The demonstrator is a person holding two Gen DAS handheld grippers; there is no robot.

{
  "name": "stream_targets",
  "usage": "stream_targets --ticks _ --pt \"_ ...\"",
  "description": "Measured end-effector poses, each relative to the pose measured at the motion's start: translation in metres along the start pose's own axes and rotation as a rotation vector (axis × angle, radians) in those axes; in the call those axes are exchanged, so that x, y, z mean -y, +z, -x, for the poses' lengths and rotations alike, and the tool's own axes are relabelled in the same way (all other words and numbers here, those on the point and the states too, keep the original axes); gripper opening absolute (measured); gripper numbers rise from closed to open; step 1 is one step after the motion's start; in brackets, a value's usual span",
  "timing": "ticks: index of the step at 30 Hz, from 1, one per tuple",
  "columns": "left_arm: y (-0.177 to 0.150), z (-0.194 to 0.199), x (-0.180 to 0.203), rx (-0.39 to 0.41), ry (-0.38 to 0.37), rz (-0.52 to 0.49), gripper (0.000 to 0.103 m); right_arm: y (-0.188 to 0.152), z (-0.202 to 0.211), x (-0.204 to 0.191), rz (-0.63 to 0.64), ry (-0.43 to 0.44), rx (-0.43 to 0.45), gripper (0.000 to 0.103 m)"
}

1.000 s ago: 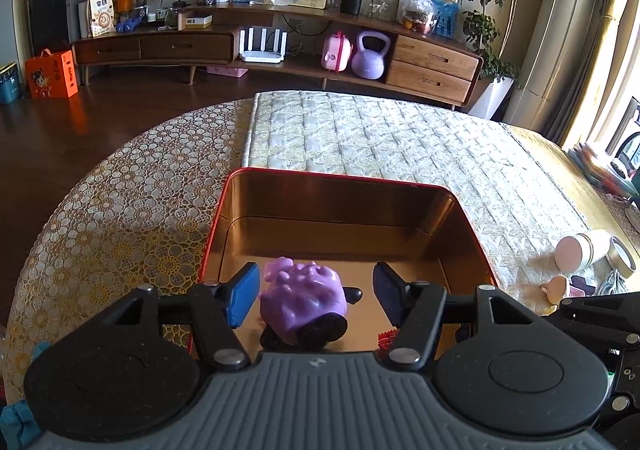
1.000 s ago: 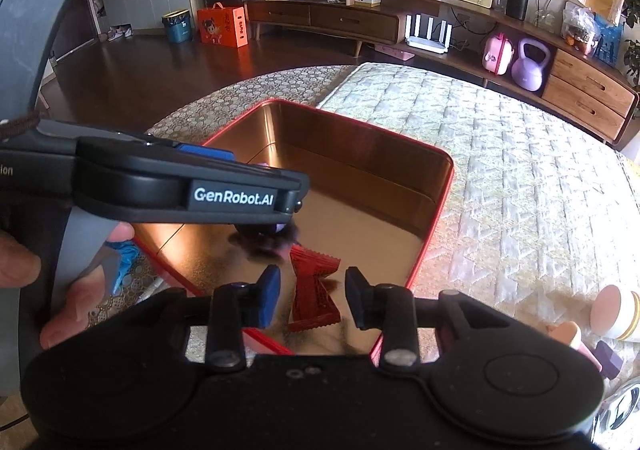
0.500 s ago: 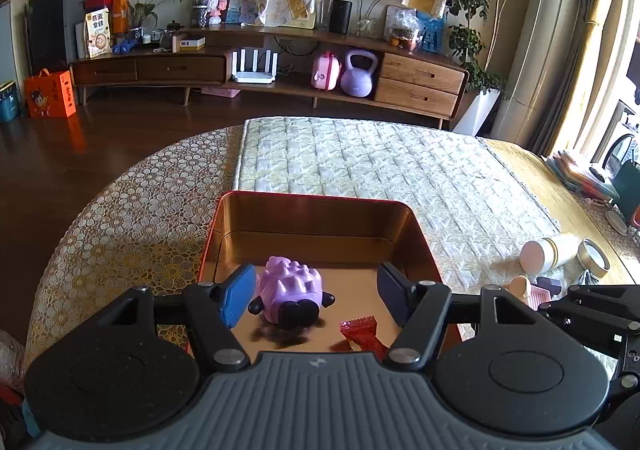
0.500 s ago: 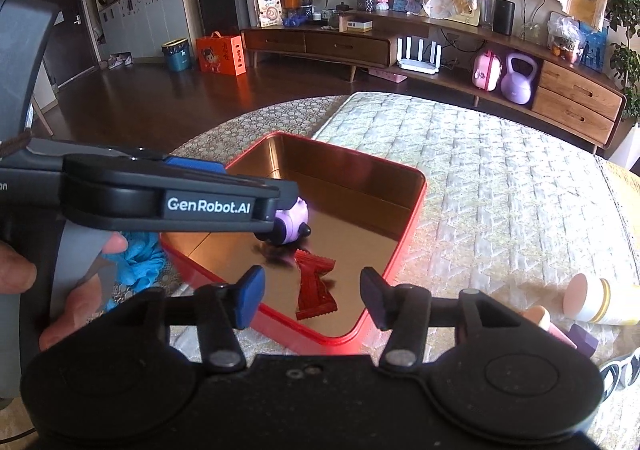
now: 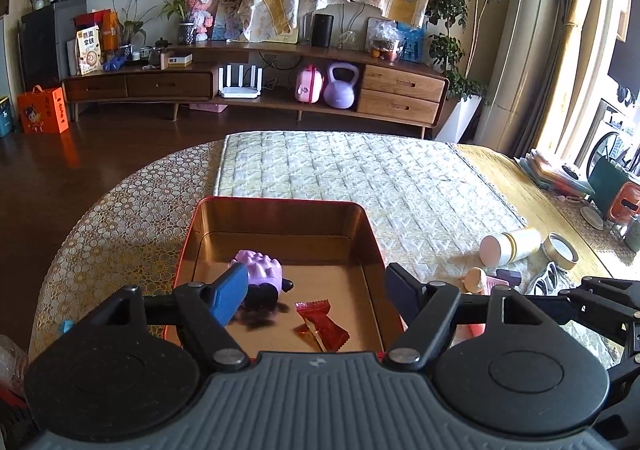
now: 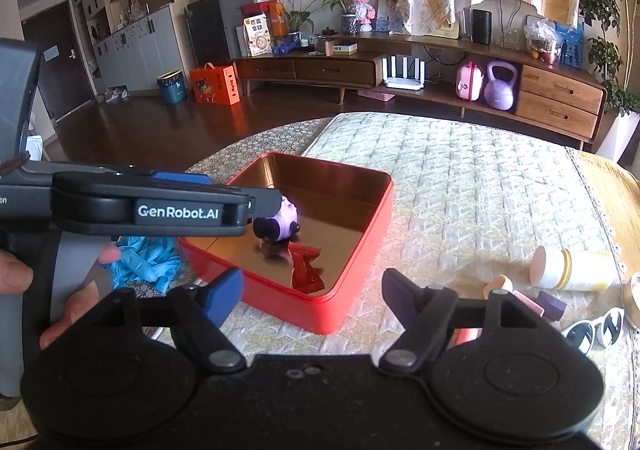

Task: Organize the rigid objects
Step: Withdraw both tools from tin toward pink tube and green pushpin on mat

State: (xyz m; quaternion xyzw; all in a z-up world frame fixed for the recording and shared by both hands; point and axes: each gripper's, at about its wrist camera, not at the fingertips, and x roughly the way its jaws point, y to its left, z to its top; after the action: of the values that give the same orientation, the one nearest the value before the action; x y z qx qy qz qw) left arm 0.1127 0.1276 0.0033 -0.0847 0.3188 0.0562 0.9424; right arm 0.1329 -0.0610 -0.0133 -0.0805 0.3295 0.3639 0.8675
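Observation:
A red tin box [image 5: 280,201] [image 6: 348,302] with a golden inside sits on the quilted mat. Inside it lie a purple sheep toy [image 5: 260,274] [image 6: 280,225] and a red wrapped candy [image 5: 322,326] [image 6: 304,270]. My left gripper [image 5: 316,290] hovers above the box's near edge, its jaws opening with nothing between the pads. My right gripper [image 6: 312,292] hangs over the box's near wall, jaws also opening and empty. The left gripper's body [image 6: 160,206] crosses the right wrist view, held by a hand [image 6: 72,306].
To the right of the box lie a white jar [image 5: 510,246] [image 6: 572,268], its lid [image 5: 560,252], small toy blocks [image 6: 548,304], a peach egg shape [image 6: 498,284] and sunglasses [image 6: 596,330]. A blue glove [image 6: 144,262] lies left of the box. The table edge curves away at left.
Both grippers have widened and pulled back and up from the box. The sheep and the candy, earlier between the pads, now lie loose in the box.

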Motion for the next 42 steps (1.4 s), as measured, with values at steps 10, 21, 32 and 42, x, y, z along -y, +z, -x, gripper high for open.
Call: stream_targets --ticks 10,21,32,42 --pt "-0.014 0.016 0.028 0.008 -0.043 -0.022 0.083 -0.018 0.033 0.021 -0.052 -0.004 0.057 0.089" --pt "-0.033 0.021 0.071 -0.010 -0.108 -0.024 0.084 -0.051 0.065 0.062 -0.123 -0.053 0.087 0.103" --pt "-0.052 0.007 0.116 -0.041 -0.145 -0.059 0.084 -0.094 0.085 0.110 -0.181 -0.123 0.067 0.103" --pt "-0.063 -0.022 0.143 -0.091 -0.143 -0.072 0.084 -0.111 0.082 0.128 -0.150 -0.139 0.041 0.103"
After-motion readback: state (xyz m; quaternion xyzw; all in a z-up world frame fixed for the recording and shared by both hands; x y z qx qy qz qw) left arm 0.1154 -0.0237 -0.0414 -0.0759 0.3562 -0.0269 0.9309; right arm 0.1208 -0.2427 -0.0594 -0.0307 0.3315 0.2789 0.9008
